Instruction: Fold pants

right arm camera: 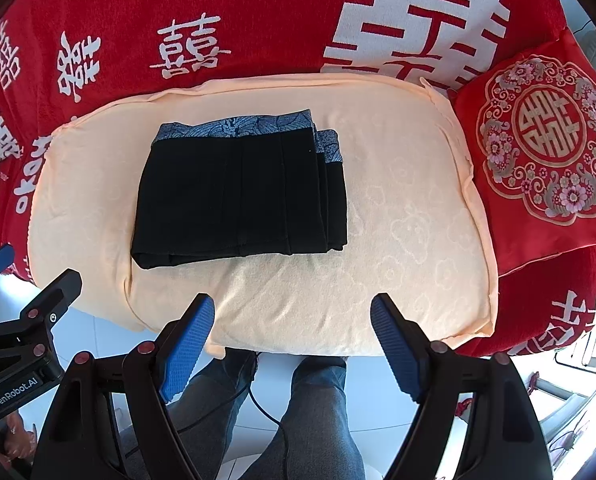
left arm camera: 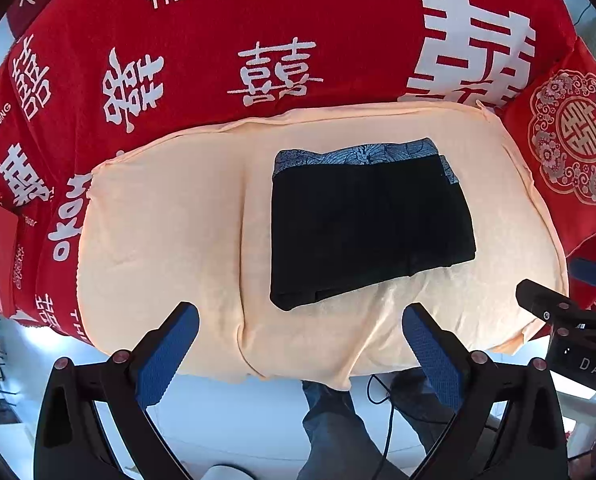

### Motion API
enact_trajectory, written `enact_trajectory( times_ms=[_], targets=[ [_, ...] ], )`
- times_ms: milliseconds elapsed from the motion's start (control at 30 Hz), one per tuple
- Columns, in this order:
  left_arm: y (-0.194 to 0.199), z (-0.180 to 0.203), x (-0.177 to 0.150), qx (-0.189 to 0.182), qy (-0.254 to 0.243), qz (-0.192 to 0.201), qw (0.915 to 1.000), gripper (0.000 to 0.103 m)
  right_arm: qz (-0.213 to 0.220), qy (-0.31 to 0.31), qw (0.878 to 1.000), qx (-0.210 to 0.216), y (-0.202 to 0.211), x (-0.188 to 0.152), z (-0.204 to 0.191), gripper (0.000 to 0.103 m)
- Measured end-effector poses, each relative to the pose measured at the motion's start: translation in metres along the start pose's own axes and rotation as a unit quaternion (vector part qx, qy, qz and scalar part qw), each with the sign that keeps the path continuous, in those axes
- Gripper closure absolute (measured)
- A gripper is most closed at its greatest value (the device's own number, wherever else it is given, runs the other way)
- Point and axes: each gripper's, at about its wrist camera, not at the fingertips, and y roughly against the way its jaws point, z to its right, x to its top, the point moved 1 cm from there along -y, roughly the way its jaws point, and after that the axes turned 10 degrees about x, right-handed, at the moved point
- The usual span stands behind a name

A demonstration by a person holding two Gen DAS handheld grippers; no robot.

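Observation:
Black pants with a blue patterned waistband lie folded into a compact rectangle on a peach towel; they also show in the right wrist view. My left gripper is open and empty, held above the towel's near edge, short of the pants. My right gripper is open and empty, over the towel's near edge to the right of the pants. The right gripper also shows at the right edge of the left wrist view.
The towel covers a sofa seat draped in a red blanket with white characters. A red embroidered cushion stands at the right. The person's legs and a black cable are below on the white floor.

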Motion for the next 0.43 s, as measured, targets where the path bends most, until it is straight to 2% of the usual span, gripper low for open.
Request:
enact_trajectory(
  times_ms=[433],
  targets=[
    [0.0006,0.0004,0.0008,-0.012,0.011,0.004,0.9999,0.001,-0.001,0.0,1.0,0.0,-0.0008,0.0017,-0.0002,0.02]
  ],
)
